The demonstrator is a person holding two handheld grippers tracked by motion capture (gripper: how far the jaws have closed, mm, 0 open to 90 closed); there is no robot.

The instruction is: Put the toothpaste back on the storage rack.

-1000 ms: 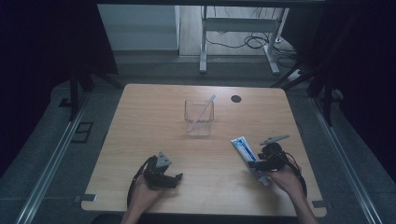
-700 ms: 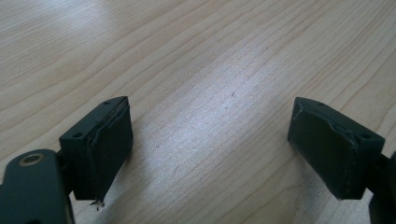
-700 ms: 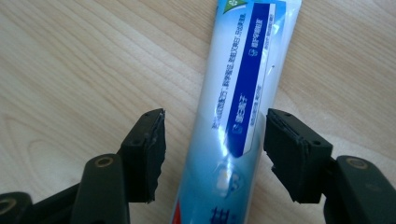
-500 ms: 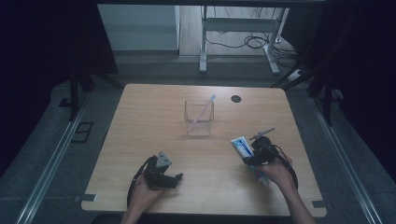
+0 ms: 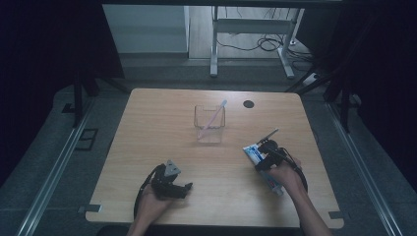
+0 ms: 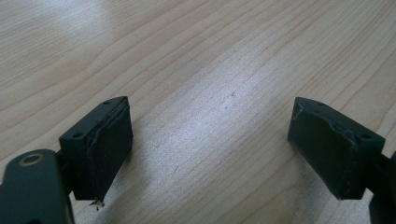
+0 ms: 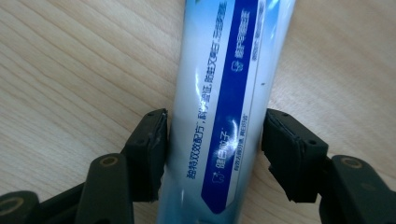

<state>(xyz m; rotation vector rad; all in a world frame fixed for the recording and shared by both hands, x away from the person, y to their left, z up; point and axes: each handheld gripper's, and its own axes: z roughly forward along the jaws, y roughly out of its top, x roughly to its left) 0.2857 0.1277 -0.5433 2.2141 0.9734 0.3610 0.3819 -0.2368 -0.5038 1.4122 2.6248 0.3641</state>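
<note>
While the left gripper (image 5: pixel 183 187) is lying idle near the front edge of the table (image 5: pixel 147 128) in the high view, the right gripper (image 5: pixel 261 158) is working at the toothpaste tube (image 5: pixel 253 154), which is lying flat on the wood at the right. A clear cup (image 5: pixel 210 124) is standing well apart from it near the table's middle, with a pink toothbrush (image 5: pixel 213 118) leaning inside. A small dark disc (image 5: pixel 248 103) is sitting beyond the cup, toward the far edge.

Left gripper view: the left gripper (image 6: pixel 210 149) is resting with jaws spread wide; bare tabletop (image 6: pixel 201 70) is showing between them, nothing held.

Right gripper view: the right gripper (image 7: pixel 212 154) is straddling the tube (image 7: pixel 224 107), one jaw on each side. The left pad looks to be touching the tube's edge; a sliver of wood is showing between the tube and the right pad. Jaws are half-closed and have just been closing, the tube between them, but the pinch does not look complete.

Judgement on progress: the brush is already in the cup, so that part reads as done. The tube is not yet lifted. Remaining, as I read it: finishing the grip, raising the tube, carrying it across to the cup.
</note>
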